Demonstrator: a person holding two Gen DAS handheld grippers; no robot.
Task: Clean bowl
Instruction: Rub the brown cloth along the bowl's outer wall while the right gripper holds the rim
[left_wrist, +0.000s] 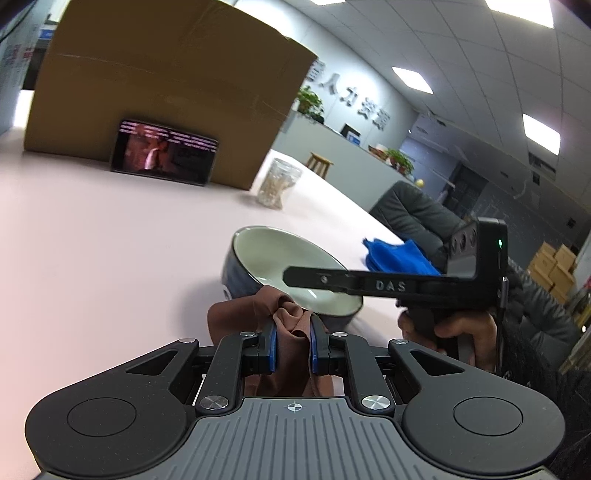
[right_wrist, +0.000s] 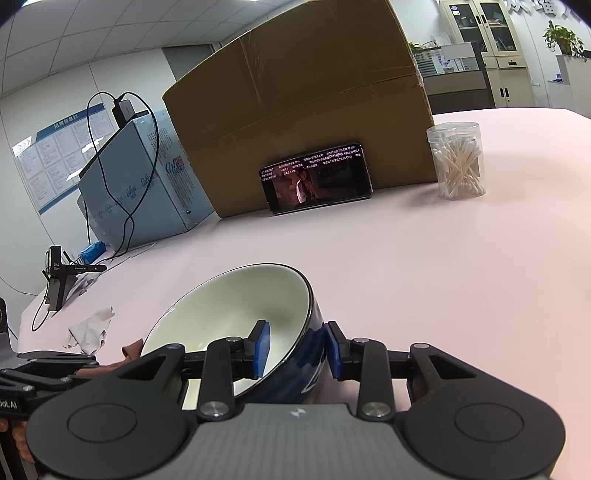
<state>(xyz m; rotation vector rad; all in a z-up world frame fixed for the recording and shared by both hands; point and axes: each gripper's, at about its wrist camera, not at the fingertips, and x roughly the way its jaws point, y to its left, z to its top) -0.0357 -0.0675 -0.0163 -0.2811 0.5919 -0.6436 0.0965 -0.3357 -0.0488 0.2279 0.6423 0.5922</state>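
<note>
A bowl, dark blue outside and white inside, is tilted on the pink table. My right gripper is shut on the bowl's rim, one finger inside and one outside. In the left wrist view the bowl lies just ahead, and the right gripper's body crosses over it. My left gripper is shut on a brown cloth, held just below the bowl's near rim. The cloth's edge also shows in the right wrist view, left of the bowl.
A large cardboard box stands at the back with a phone leaning on it. A clear jar of cotton swabs is at the right. A blue cloth lies beyond the bowl. A crumpled tissue and a spare gripper lie left.
</note>
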